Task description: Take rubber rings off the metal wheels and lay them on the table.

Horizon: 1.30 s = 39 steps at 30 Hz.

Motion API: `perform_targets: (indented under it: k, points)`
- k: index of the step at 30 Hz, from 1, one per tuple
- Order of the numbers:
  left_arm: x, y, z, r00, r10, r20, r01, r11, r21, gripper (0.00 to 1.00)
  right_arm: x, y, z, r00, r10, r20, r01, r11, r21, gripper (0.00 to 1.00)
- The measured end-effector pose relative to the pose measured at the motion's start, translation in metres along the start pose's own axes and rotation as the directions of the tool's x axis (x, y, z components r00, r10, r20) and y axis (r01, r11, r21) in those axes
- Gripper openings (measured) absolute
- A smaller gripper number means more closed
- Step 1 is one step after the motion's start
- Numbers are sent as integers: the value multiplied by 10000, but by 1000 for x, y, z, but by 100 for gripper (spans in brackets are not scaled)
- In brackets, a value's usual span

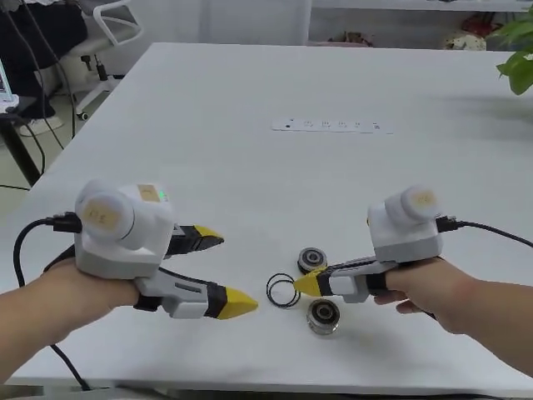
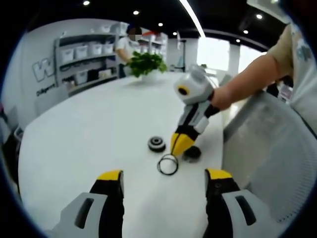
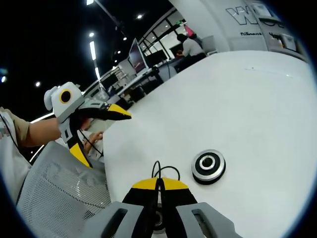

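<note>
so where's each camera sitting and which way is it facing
Head view: on the person's head, looking forward and down at the table; the left gripper and right gripper show.
Left gripper view: on the left gripper, facing across at the right gripper; its own open fingers rise at the bottom.
Right gripper view: on the right gripper, facing the left one; its own shut fingers show.
Shared: both gripper views see the rubber rings and one wheel.

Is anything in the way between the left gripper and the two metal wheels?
Yes. The loose black rubber rings lie on the table between the left gripper and both wheels, and the right gripper has its shut tip at those rings, between the far wheel and the near wheel.
</note>
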<state>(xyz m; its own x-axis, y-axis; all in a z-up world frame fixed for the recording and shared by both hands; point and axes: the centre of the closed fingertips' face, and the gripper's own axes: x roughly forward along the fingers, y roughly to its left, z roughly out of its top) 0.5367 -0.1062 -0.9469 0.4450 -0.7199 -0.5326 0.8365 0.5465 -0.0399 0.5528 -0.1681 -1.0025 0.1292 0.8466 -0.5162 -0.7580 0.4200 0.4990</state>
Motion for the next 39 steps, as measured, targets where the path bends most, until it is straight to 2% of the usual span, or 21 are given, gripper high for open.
perform_targets:
  k: [12,17,27,39]
  points:
    - [3,-1,-3,9999,-33,-103,32,9999,-128,67,3,-11,-6,9994,-342,-105,346,9988,354,0]
    - [3,0,-4,9999,-42,-116,40,9998,-183,67,2,-18,-5,9984,-564,25,561,9963,658,0]
    - [4,-1,-7,9996,-103,-259,98,9997,-217,67,0,-20,-4,9974,-714,115,706,9957,601,2]
    - [10,5,2,9992,-145,-360,142,9998,-101,66,-20,-20,11,9950,-819,580,797,9961,385,10]
